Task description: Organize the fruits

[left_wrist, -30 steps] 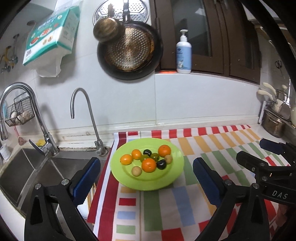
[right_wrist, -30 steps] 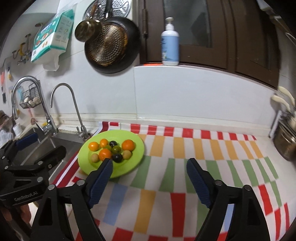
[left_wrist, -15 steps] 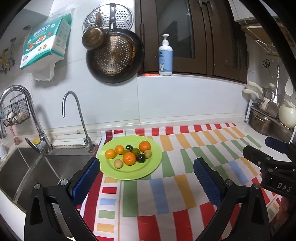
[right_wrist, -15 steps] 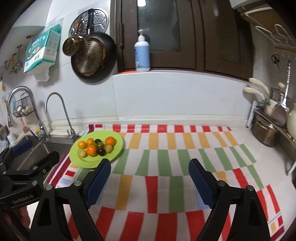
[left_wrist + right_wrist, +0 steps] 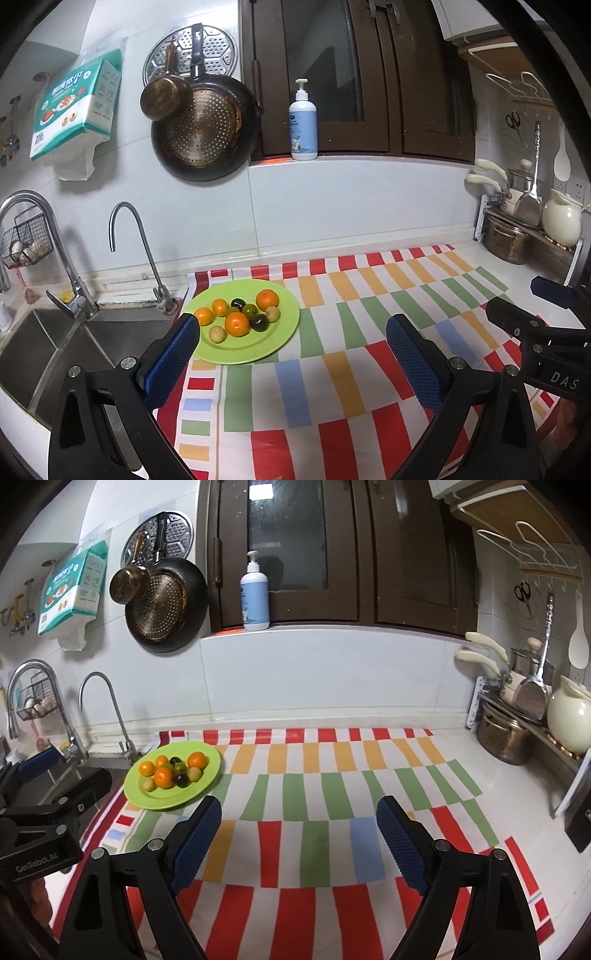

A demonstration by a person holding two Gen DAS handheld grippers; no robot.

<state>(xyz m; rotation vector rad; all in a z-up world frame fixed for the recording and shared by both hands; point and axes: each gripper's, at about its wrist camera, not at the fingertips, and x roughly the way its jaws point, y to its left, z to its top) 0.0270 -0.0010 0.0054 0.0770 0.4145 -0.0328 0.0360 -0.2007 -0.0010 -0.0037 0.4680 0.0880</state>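
Note:
A green plate (image 5: pixel 288 328) (image 5: pixel 207 775) sits at the left end of a striped cloth (image 5: pixel 369 332) (image 5: pixel 332 794), beside the sink. On it lie several small fruits: oranges (image 5: pixel 237 324) (image 5: pixel 163 777), dark plums (image 5: pixel 259 323) (image 5: pixel 180 779) and pale yellow-green ones (image 5: pixel 217 335) (image 5: pixel 194 774). My left gripper (image 5: pixel 293 341) hangs open over the cloth, just short of the plate, holding nothing. Open and empty too, my right gripper (image 5: pixel 299 821) hovers over the middle of the cloth, to the right of the plate. Each gripper shows at the edge of the other's view.
A steel sink (image 5: pixel 44 350) with two taps (image 5: pixel 125 240) lies left of the cloth. Pans (image 5: pixel 203 125) and a tissue pack (image 5: pixel 74 110) hang on the wall; a pump bottle (image 5: pixel 303 122) stands on the ledge. Pots and a cream jug (image 5: pixel 569 716) crowd the right end.
Both grippers have drawn back from the plate, which now looks smaller and farther off. More of the cloth and the right-hand pots has come into view. Jaws stay open.

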